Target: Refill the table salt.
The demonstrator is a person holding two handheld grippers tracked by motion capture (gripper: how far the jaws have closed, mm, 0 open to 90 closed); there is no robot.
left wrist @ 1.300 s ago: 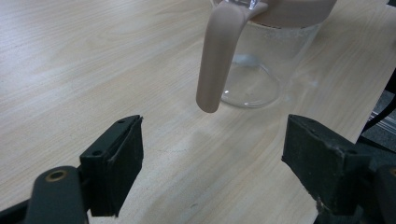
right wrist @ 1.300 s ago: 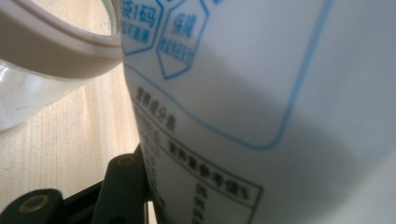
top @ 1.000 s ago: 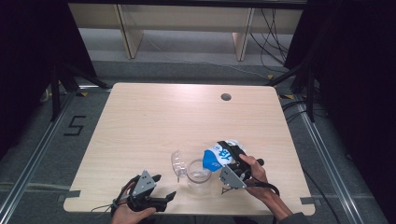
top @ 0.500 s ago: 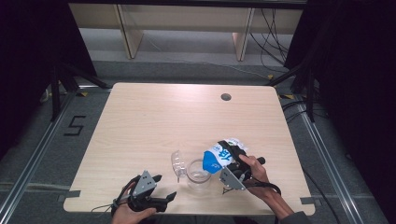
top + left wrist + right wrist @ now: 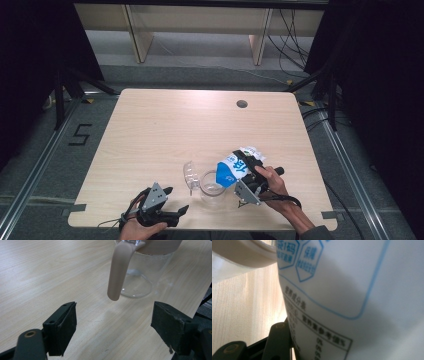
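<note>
A clear glass jug (image 5: 212,183) with a beige rim and handle (image 5: 119,270) stands near the table's front edge. My right gripper (image 5: 246,170) is shut on a white and blue printed pouch (image 5: 234,169), tilted with its lower end over the jug's mouth. In the right gripper view the pouch (image 5: 352,297) sits right in front of the camera, with the jug's beige rim (image 5: 242,255) at the top left. My left gripper (image 5: 170,200) rests open at the front left of the jug; its jaws frame the handle from a short distance, nothing between them (image 5: 113,322).
A clear plastic lid (image 5: 190,172) lies on the table just left of the jug. The wooden table (image 5: 200,130) has a small round hole (image 5: 242,104) at the far right. Metal frame rails and cables run around the table.
</note>
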